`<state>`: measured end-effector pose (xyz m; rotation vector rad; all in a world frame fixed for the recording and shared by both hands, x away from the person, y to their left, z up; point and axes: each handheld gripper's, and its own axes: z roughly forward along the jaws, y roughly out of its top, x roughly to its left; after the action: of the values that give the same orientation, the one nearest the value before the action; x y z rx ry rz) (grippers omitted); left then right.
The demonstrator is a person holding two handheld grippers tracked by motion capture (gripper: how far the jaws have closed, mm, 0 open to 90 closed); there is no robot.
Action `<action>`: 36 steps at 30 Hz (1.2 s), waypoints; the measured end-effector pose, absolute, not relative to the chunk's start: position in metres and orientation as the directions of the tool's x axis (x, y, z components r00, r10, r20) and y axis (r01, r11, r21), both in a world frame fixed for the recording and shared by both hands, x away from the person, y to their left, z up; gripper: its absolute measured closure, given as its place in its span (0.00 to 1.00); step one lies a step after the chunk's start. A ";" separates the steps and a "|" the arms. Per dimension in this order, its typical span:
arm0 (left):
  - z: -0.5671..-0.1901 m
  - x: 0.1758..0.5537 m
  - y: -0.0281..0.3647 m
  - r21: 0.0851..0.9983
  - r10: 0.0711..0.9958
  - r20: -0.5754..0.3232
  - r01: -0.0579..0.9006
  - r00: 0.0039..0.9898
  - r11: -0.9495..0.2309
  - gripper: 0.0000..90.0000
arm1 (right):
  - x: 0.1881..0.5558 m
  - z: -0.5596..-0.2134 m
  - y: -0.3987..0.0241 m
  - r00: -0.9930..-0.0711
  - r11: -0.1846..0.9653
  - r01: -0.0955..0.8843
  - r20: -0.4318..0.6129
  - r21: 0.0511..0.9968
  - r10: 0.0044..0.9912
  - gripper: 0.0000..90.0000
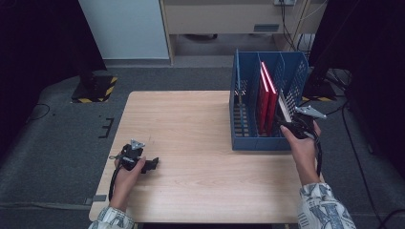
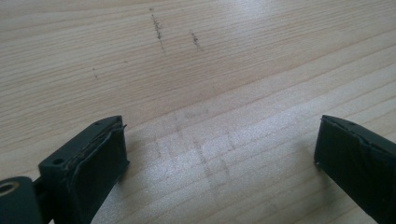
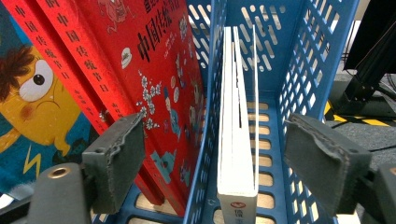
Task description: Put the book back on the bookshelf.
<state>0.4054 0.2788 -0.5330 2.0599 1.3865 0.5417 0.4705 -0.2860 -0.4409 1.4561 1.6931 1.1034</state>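
While open, right gripper [image 3: 224, 154] straddles white book [image 3: 237, 140].

even overhead light on the table [image 1: 191, 124]; dark surroundings; soft glare patch in left gripper view; near jaws slightly blurred.

The high view looks forward and down from above the person's side, taking in the whole table [image 1: 191, 143] and the blue rack [image 1: 267, 100] from afar. The left gripper view faces close onto bare tabletop. The right gripper view looks close into the rack [image 3: 322, 56], which it shares with the high view.
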 end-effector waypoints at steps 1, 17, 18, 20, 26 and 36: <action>-0.533 0.405 0.279 0.670 0.927 0.007 0.687 0.374 -0.282 0.02 | 0.470 -0.441 -0.286 -0.180 0.033 0.447 0.054 0.894 0.982 0.21; -0.533 0.405 0.279 0.671 0.927 0.006 0.686 0.374 -0.281 0.02 | 0.461 -0.436 -0.288 -0.199 0.043 0.433 0.049 0.900 0.979 0.13; -0.533 0.405 0.279 0.671 0.927 0.006 0.686 0.374 -0.281 0.02 | 0.461 -0.436 -0.288 -0.199 0.043 0.433 0.049 0.900 0.979 0.13; -0.533 0.405 0.279 0.671 0.927 0.006 0.686 0.374 -0.281 0.02 | 0.459 -0.434 -0.288 -0.207 0.045 0.429 0.050 0.902 0.977 0.12; -0.533 0.405 0.279 0.671 0.928 0.006 0.686 0.374 -0.281 0.02 | 0.453 -0.429 -0.287 -0.225 0.055 0.406 0.041 0.912 0.973 0.11; -0.533 0.405 0.279 0.672 0.928 0.007 0.685 0.373 -0.280 0.02 | 0.441 -0.421 -0.285 -0.269 0.070 0.379 0.037 0.923 0.963 0.11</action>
<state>0.4050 0.2786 -0.5334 2.0567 1.3859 0.5432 0.4413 -0.2846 -0.4211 1.3408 1.7219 1.1845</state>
